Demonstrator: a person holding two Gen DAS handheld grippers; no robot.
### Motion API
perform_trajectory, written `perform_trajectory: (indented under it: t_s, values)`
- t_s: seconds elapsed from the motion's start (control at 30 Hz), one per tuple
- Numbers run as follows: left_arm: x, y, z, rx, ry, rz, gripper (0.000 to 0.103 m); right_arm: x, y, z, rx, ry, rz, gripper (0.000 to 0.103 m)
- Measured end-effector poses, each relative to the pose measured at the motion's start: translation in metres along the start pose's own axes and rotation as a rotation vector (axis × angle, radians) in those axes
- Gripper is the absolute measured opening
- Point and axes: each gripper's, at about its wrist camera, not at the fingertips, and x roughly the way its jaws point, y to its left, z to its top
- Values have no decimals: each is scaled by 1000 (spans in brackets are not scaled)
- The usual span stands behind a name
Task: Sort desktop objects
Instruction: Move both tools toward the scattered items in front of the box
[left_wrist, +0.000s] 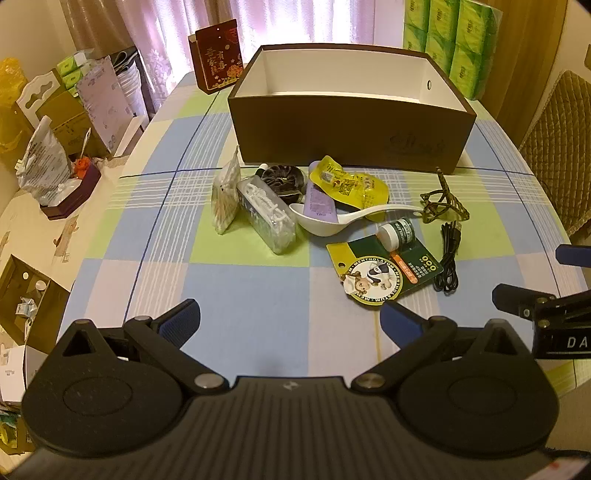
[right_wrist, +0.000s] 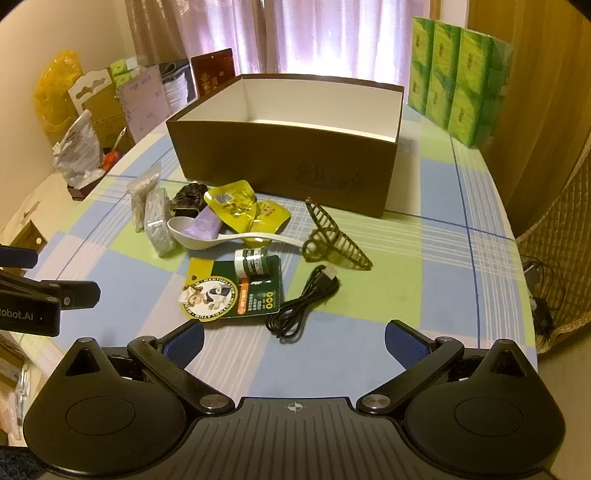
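A brown open box (left_wrist: 332, 133) (right_wrist: 280, 155) with a white inside stands at the back of the checked table. In front of it lie a bag of cotton swabs (left_wrist: 224, 199), a floss-pick pack (left_wrist: 267, 218), a dark scrunchie (left_wrist: 282, 177), a purple tube (left_wrist: 319, 201), yellow pouches (left_wrist: 351, 184) (right_wrist: 240, 206), a white spoon (left_wrist: 332, 218) (right_wrist: 221, 238), a green balm jar on its card (left_wrist: 397, 230) (right_wrist: 251, 264), an olive hair clip (right_wrist: 332, 243) and a black USB cable (right_wrist: 306, 302). My left gripper (left_wrist: 290, 321) and right gripper (right_wrist: 293, 341) are both open and empty, short of the pile.
Green tissue packs (right_wrist: 458, 81) stand at the back right, a red card holder (left_wrist: 218, 55) at the back left. Boxes and bags crowd a side surface on the left (left_wrist: 55, 147). A quilted chair (left_wrist: 557, 140) sits at the right edge.
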Motion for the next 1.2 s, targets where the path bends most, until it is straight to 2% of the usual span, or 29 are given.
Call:
perform_trajectory:
  t_s: [0.97,1.2]
  values:
    - [7,9,1,-28,19,-4,102,5,4,8,-2,1,4,101]
    - [8,8,-1,-31,15,-7,102,2,-3,8,40,-55,-5,101]
